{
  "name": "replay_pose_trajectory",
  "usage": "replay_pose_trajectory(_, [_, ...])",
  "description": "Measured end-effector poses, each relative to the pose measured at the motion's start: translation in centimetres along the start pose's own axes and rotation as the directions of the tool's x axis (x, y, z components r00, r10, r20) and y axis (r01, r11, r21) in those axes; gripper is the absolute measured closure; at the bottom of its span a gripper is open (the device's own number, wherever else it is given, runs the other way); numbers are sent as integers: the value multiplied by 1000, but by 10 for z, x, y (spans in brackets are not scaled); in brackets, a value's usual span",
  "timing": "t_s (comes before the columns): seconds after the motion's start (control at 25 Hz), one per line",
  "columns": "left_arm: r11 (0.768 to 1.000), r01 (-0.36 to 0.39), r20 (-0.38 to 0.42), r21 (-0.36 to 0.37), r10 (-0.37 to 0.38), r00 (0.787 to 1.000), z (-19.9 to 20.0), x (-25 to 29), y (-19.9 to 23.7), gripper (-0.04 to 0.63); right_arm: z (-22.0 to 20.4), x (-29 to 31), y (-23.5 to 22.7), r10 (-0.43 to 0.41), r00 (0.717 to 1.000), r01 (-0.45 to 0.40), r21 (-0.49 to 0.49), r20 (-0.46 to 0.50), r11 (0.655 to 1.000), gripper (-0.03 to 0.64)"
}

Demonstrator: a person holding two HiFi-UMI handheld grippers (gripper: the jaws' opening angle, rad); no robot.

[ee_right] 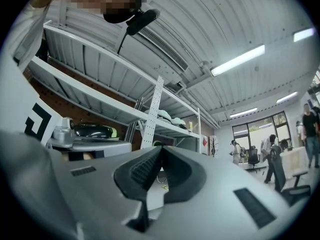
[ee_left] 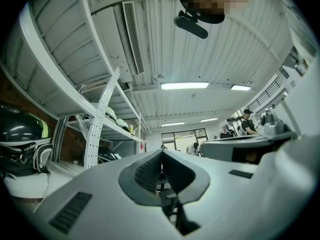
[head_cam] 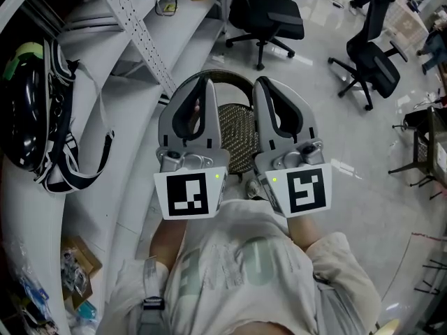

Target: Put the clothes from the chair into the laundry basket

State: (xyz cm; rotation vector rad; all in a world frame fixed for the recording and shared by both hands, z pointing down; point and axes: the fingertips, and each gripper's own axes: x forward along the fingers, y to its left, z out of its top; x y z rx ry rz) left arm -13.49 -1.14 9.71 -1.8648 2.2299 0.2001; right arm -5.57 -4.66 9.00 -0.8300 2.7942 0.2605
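In the head view both grippers are held side by side close to my chest, pointing away from me. The left gripper [head_cam: 201, 96] is shut with nothing in it, and its pads meet at the tip in its own view [ee_left: 161, 154]. My right gripper [head_cam: 268, 95] is also shut and empty, as its own view [ee_right: 161, 149] shows. Between and behind them on the floor stands a round woven laundry basket [head_cam: 237, 142] with a dark rim. No clothes are in view. Both gripper views look up at the ceiling and shelves.
A white metal rack [head_cam: 140, 33] runs along the left, with a black helmet and straps [head_cam: 31, 110] on it. Black office chairs [head_cam: 269, 16] [head_cam: 370, 58] stand on the pale floor beyond. A cardboard box [head_cam: 80, 257] sits at lower left. People stand far off [ee_right: 272, 156].
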Motion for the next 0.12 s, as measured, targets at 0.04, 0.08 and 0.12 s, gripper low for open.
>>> replay_pose_trajectory(0.04, [1000,0,-1,-1,0,1000,0,0,0,578,-1,1,0,-1,1000,1,4,-8,1000,594])
replay_pose_trajectory(0.08, [1000,0,-2,-2,0,1000,0,0,1,578,-2,1,0,-2,1000,2,8,-15,1000,595])
replay_pose_trajectory(0.12, [1000,0,-2,-3,0,1000,0,0,1,578,-4,2,-1,-4,1000,4,12,-21,1000,595])
